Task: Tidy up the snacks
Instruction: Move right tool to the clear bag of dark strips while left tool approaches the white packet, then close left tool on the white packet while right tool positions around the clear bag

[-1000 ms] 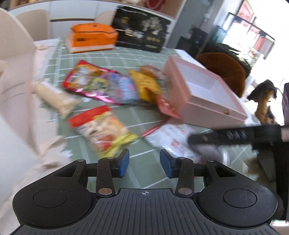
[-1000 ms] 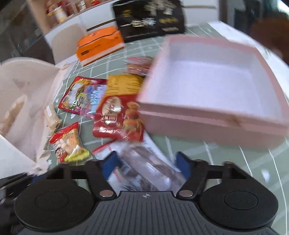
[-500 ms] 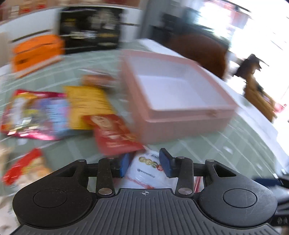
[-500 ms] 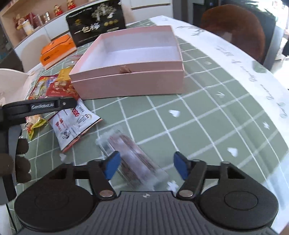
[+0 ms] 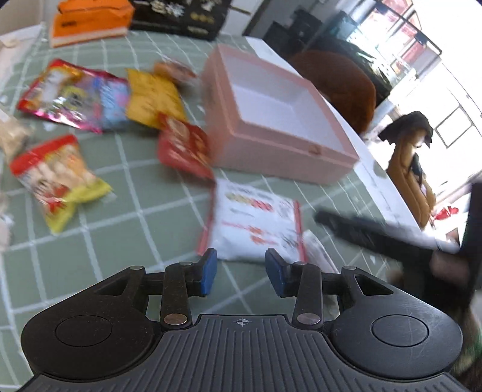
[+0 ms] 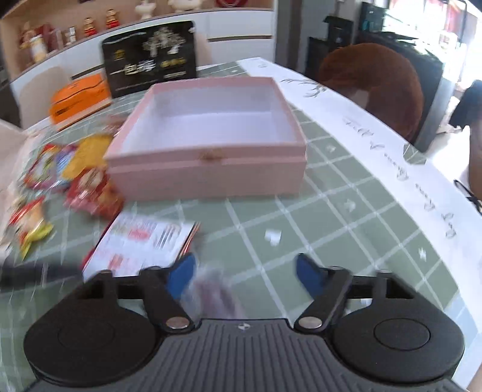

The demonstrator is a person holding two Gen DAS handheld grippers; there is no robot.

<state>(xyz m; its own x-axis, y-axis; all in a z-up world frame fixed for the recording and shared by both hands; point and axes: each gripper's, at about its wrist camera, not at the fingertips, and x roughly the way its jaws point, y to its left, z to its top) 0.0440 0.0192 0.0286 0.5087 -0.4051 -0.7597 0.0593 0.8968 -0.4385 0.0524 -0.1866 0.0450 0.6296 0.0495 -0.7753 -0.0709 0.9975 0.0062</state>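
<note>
The right gripper (image 6: 244,273) points down at the green checked surface (image 6: 346,235); its jaws are closing, with a clear-wrapped snack pack (image 6: 211,292) between them, lying near the left blue pad and well apart from the right one. No pad presses on the pack, so nothing is grasped. The left gripper (image 5: 241,268) hangs over the same surface with its jaws partly parted and nothing between them; a white snack bag (image 5: 256,223) with red edges lies just beyond its fingertips. In the left wrist view, the right gripper shows as a blurred dark bar at the right edge. Beyond the white bag stands an open pink box (image 6: 208,169), its white interior holding nothing. Against the box's left wall lies a red snack bag (image 5: 183,147), with a yellow snack bag (image 5: 150,99) behind it and a multicoloured foil bag (image 5: 72,96) further left. A red and yellow snack bag (image 5: 57,181) lies apart, nearer the left edge. At the far end of the surface sit an orange box (image 5: 87,21) and a black gift box (image 6: 150,66).
</note>
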